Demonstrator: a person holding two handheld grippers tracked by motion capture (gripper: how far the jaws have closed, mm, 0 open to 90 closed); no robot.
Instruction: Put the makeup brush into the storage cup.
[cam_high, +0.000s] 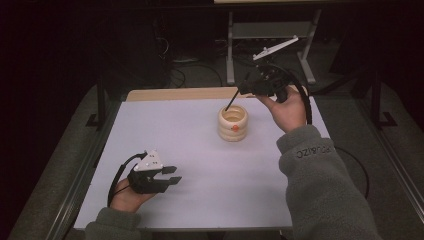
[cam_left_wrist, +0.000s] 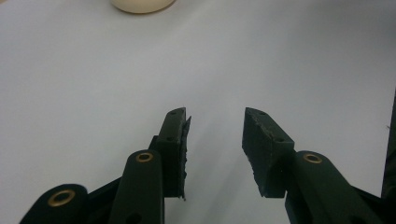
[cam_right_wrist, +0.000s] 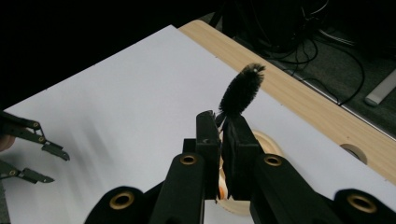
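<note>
- The right gripper (cam_high: 246, 90), raised above the far side of the white-covered table (cam_high: 210, 170), pinches a thin black bristled brush (cam_right_wrist: 242, 93) between its jaws.
- The brush's slim handle slants down into a cream ribbed ring-shaped pot (cam_high: 233, 123).
- The left gripper (cam_high: 172, 175) rests low near the table's front, jaws spread, holding nothing.

A white sheet (cam_high: 200, 165) covered the light wooden table (cam_high: 175, 94). Beyond its far edge, a grey metal stand (cam_high: 270, 31) and black cables (cam_high: 192, 75) lay on the dark floor.
</note>
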